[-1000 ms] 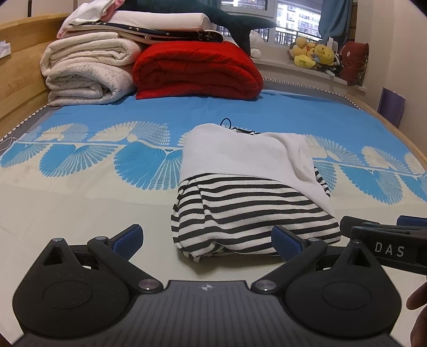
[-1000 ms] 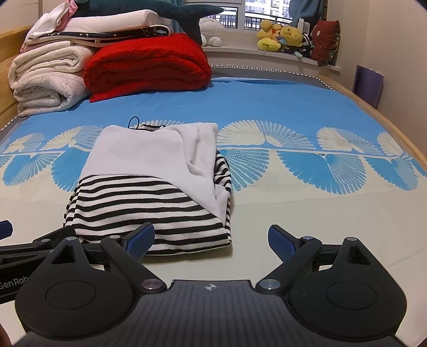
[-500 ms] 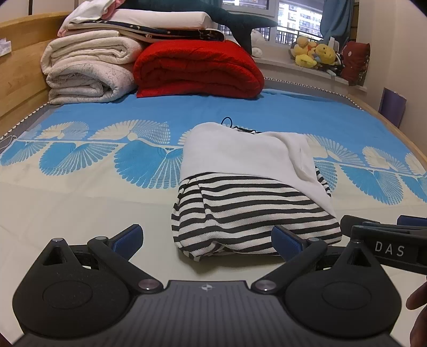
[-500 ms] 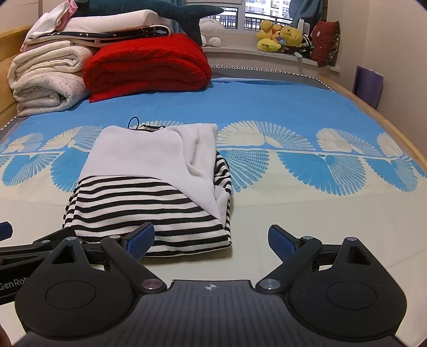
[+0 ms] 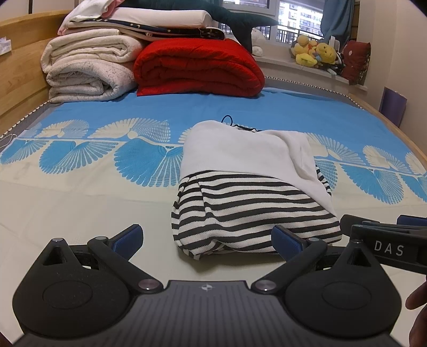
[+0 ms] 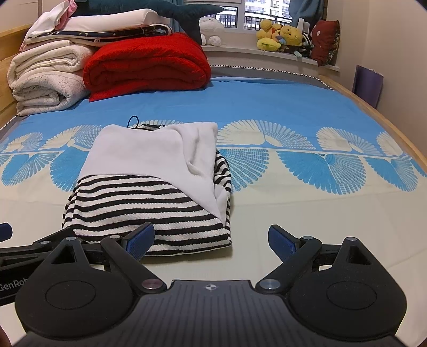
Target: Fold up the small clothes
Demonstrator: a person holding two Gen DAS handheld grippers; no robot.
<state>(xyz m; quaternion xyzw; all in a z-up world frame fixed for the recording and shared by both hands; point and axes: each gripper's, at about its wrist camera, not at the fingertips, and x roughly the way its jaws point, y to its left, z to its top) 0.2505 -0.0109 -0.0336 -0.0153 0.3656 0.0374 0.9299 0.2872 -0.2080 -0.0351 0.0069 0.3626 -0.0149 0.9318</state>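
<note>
Blue-patterned bed [image 5: 88, 192]; window [image 6: 240, 16] behind

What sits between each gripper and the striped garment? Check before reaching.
Nothing visible. Bare sheet lies between the open left gripper and the near edge of the striped garment. The open right gripper also has a clear path; its left finger already overlaps the garment's near edge in its view.

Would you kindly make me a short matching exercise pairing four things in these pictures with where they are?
Things:
1. striped garment
2. red blanket
3. yellow soft toys
4. white blankets

Places:
A. on the window ledge
B. far left of the bed, by the wooden board
C. folded on the bed, just ahead of both open grippers
D. far end of the bed, right of the white pile

Pairs: 1-C, 2-D, 3-A, 4-B
</note>
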